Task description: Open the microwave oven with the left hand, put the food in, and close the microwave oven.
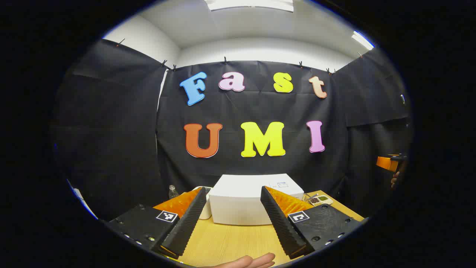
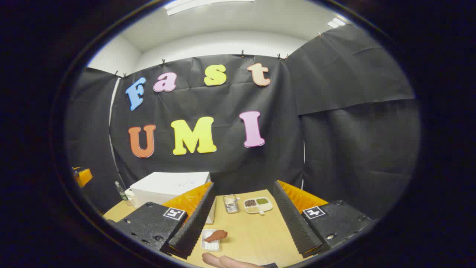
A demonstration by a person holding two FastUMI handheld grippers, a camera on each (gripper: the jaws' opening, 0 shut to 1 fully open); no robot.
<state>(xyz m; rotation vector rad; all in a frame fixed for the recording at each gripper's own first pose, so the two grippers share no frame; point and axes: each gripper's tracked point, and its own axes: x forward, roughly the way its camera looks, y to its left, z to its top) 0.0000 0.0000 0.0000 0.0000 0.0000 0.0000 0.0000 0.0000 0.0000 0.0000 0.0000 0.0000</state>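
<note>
The white microwave oven (image 1: 253, 199) stands shut at the back of the wooden table (image 1: 230, 242), straight ahead of my left gripper (image 1: 232, 219), which is open and holds nothing. In the right gripper view the same microwave oven (image 2: 169, 186) sits at the left. A brown piece of food (image 2: 216, 235) lies on a small white tray (image 2: 210, 243) near the table's front. My right gripper (image 2: 243, 229) hangs open above the table, the food just inside its left finger (image 2: 193, 223).
A metal rack (image 2: 231, 203) and a white divided dish with food samples (image 2: 257, 204) sit at the back right of the table. A small bottle (image 1: 172, 191) and a white cup (image 1: 205, 208) stand left of the microwave. A hand (image 1: 247, 261) rests at the front edge.
</note>
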